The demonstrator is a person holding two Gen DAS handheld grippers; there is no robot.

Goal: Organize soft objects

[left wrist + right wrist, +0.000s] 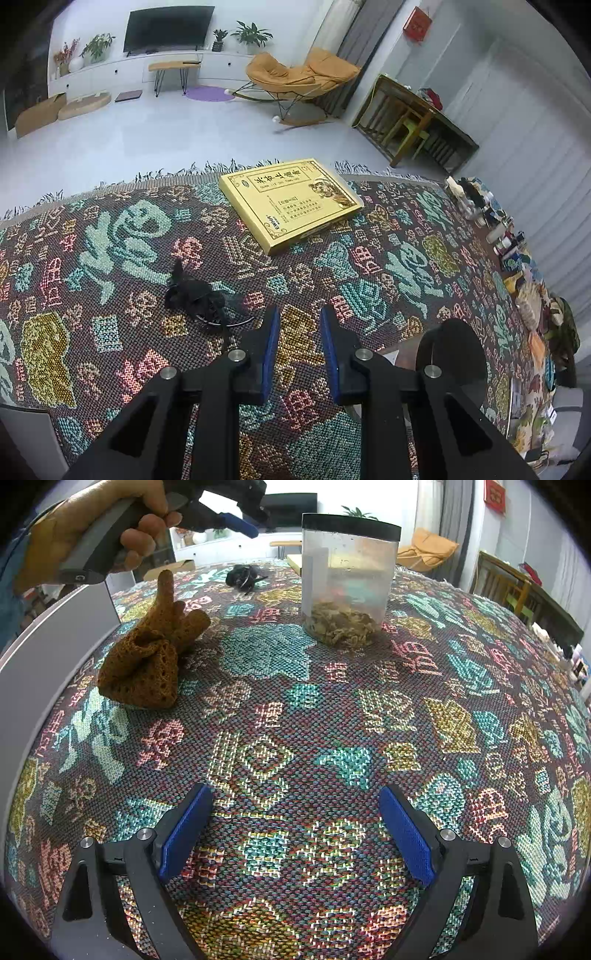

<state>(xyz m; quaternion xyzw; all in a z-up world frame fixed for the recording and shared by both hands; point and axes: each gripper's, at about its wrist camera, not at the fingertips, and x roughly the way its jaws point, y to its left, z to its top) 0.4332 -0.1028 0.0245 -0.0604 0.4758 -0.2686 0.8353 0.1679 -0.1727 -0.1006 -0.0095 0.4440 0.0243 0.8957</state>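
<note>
A brown knitted glove [147, 653] lies crumpled on the patterned tablecloth [295, 716] at the left, one finger sticking up. A small black soft item [192, 295] with thin loops lies just left of and beyond my left gripper [300, 310]; it also shows far back in the right wrist view [242, 575]. My left gripper is shut to a narrow gap with nothing between its blue pads [271, 343], and hangs above the cloth. A hand [110, 524] holds that gripper, above the glove. My right gripper [295, 805] stands wide open over bare cloth, holding nothing.
A clear jar [347, 579] with a black lid and dried bits inside stands behind the middle. A flat yellow box [291, 203] lies near the fringed far edge. Small bottles and clutter [509, 240] line the right side. A grey panel [44, 646] rises at the left.
</note>
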